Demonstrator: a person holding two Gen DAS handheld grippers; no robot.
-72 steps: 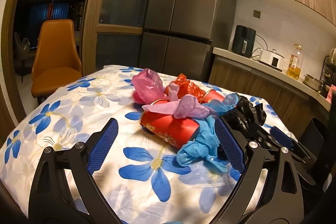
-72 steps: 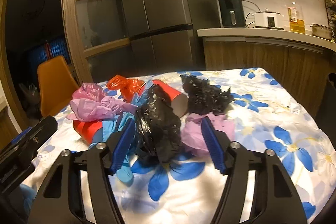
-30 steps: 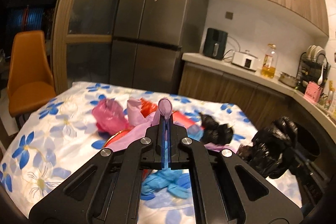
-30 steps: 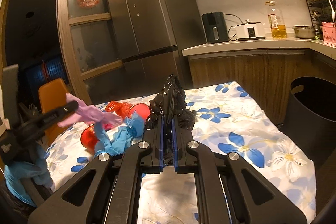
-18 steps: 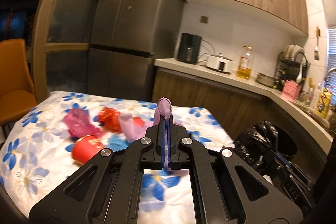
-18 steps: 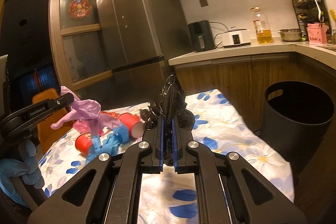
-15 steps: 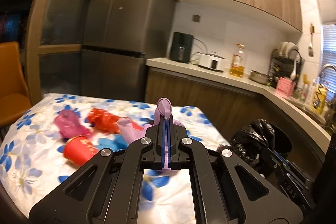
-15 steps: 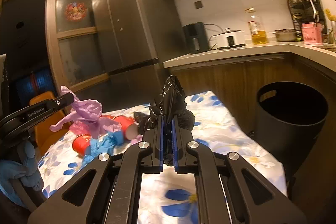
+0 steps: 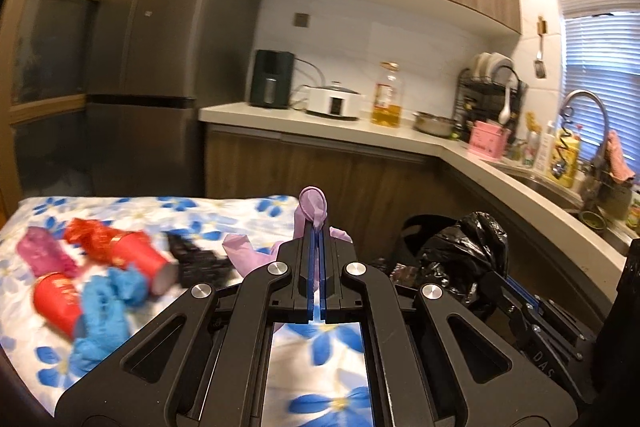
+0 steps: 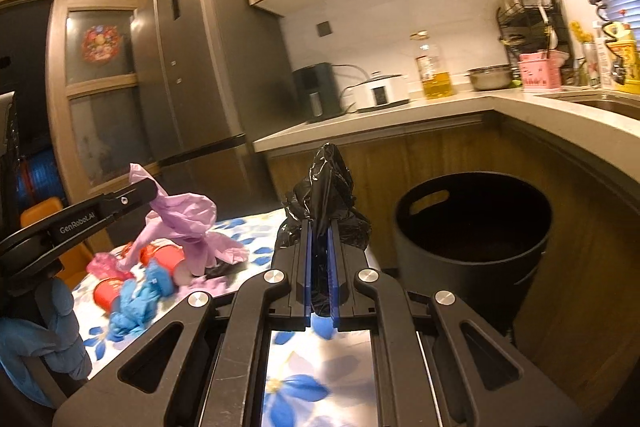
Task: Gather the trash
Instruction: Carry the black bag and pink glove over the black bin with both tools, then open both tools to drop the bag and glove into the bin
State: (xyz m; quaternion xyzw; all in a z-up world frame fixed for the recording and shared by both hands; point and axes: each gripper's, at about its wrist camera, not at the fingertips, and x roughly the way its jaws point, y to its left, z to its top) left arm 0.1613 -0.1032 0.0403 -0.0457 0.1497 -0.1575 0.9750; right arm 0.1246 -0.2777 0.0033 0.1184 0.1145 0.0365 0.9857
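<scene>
the tabletop point(image 9: 240, 215) is wearing a soft cloth with blue flowers. only my right view is showing the round black bin point(image 10: 472, 227) gaping beside it. my right tool point(image 10: 320, 267) is clenching a crinkly black plastic bag point(image 10: 326, 187), my left tool point(image 9: 317, 267) a limp purple glove point(image 9: 314, 209). red paper cups point(image 9: 136, 259) and a crumpled blue glove point(image 9: 104, 303) are lying on the cloth.
</scene>
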